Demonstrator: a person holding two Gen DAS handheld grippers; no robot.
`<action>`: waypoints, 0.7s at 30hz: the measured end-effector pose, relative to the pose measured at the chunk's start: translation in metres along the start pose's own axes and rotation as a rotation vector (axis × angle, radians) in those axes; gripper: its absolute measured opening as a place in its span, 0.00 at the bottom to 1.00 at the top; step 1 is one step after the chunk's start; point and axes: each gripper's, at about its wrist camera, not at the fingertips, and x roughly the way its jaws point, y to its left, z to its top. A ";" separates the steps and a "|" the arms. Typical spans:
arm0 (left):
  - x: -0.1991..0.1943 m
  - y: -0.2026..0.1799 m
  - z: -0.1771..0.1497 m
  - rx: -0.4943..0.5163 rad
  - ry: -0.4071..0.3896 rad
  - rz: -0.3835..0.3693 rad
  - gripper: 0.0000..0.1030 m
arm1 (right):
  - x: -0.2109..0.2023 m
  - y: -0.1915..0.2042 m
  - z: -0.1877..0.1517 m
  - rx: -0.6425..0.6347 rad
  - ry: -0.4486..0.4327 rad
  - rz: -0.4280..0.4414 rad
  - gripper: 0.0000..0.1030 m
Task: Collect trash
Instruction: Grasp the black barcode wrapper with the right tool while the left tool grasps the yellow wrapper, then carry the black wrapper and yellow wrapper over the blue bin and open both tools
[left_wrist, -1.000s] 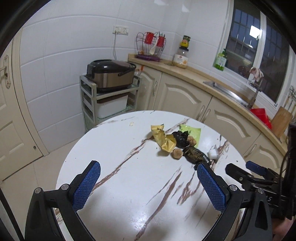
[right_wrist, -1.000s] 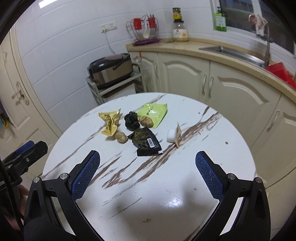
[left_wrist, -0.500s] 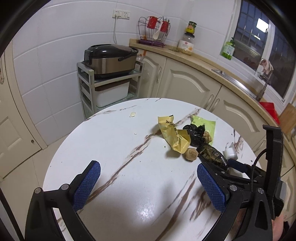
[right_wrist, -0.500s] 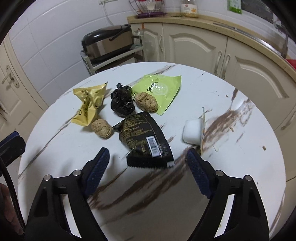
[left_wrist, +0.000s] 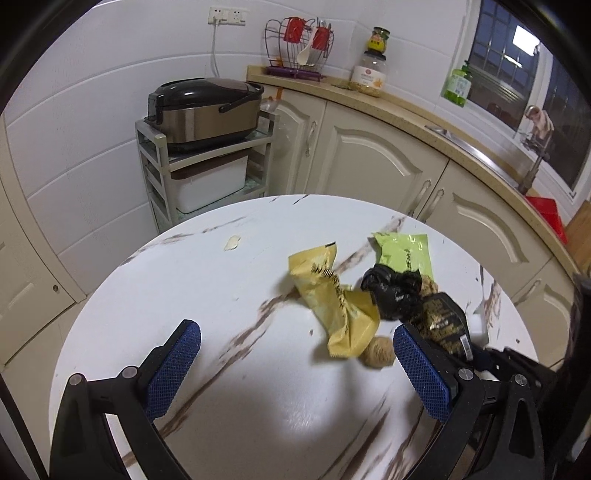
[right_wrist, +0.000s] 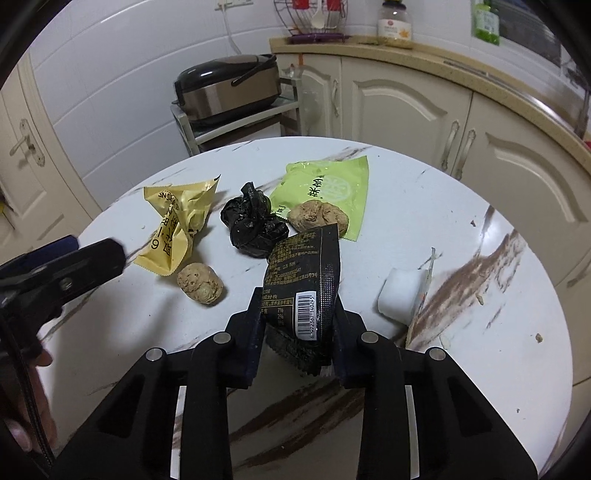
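Trash lies on a round white marble table (right_wrist: 461, 192). My right gripper (right_wrist: 297, 314) is shut on the near end of a black snack wrapper (right_wrist: 306, 269) with a barcode; the wrapper also shows in the left wrist view (left_wrist: 441, 325). Beyond it lie a crumpled black bag (right_wrist: 253, 225), a yellow wrapper (right_wrist: 177, 225), a green wrapper (right_wrist: 332, 188), two brown lumps (right_wrist: 199, 284) (right_wrist: 317, 218) and a white cup (right_wrist: 400, 297). My left gripper (left_wrist: 295, 369) is open and empty over the table, left of the yellow wrapper (left_wrist: 332, 302).
A rice cooker (left_wrist: 203, 110) sits on a metal rack behind the table. Cream cabinets and a counter (left_wrist: 406, 107) with a utensil rack, a jar and a sink run along the back and right. A small scrap (left_wrist: 232, 243) lies on the table.
My right gripper has moved forward and closed on the black wrapper. My left gripper has moved closer to the yellow wrapper and stays open.
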 end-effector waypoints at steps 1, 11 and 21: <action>0.006 -0.002 0.002 0.003 0.001 0.003 0.99 | 0.000 -0.001 0.000 0.005 0.000 0.005 0.28; 0.077 -0.015 0.016 0.040 0.089 -0.035 0.63 | 0.002 -0.008 0.003 0.031 -0.002 0.043 0.27; 0.075 -0.004 0.004 0.049 0.044 -0.130 0.40 | -0.005 -0.012 -0.001 0.052 -0.007 0.060 0.22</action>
